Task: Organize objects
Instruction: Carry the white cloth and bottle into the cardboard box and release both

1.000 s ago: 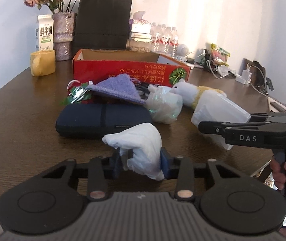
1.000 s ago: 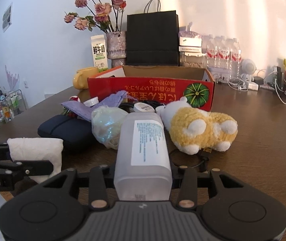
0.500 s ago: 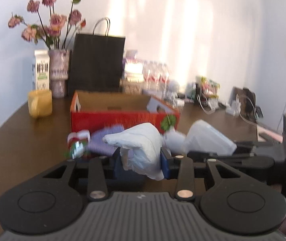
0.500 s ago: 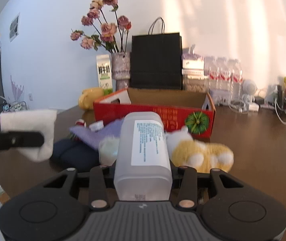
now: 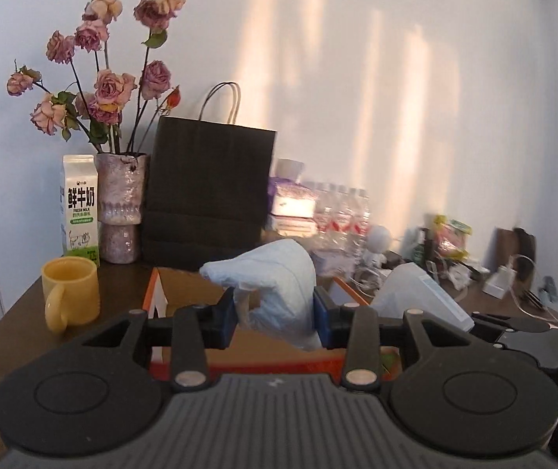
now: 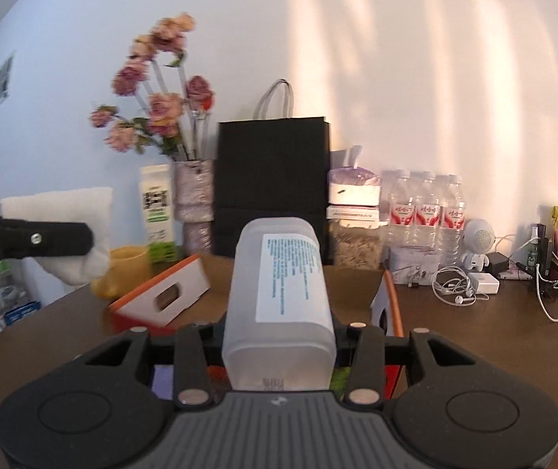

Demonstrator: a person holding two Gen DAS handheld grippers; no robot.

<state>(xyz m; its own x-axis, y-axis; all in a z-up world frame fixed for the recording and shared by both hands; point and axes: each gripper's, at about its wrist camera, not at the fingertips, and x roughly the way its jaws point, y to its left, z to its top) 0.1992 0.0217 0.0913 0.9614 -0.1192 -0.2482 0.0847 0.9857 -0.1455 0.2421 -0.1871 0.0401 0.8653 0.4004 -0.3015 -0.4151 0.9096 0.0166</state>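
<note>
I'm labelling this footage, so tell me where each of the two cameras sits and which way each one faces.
Left wrist: sits on the left gripper, looking forward along its jaws, shut on a white crumpled bag, over the orange box toward the wall; the right gripper shows at its right edge.
Right wrist: sits on the right gripper, facing the same wall, jaws shut on a translucent labelled container; the left gripper shows at its left edge.
Shared: black paper bag, flower vase, milk carton, yellow mug, water bottles.
</note>
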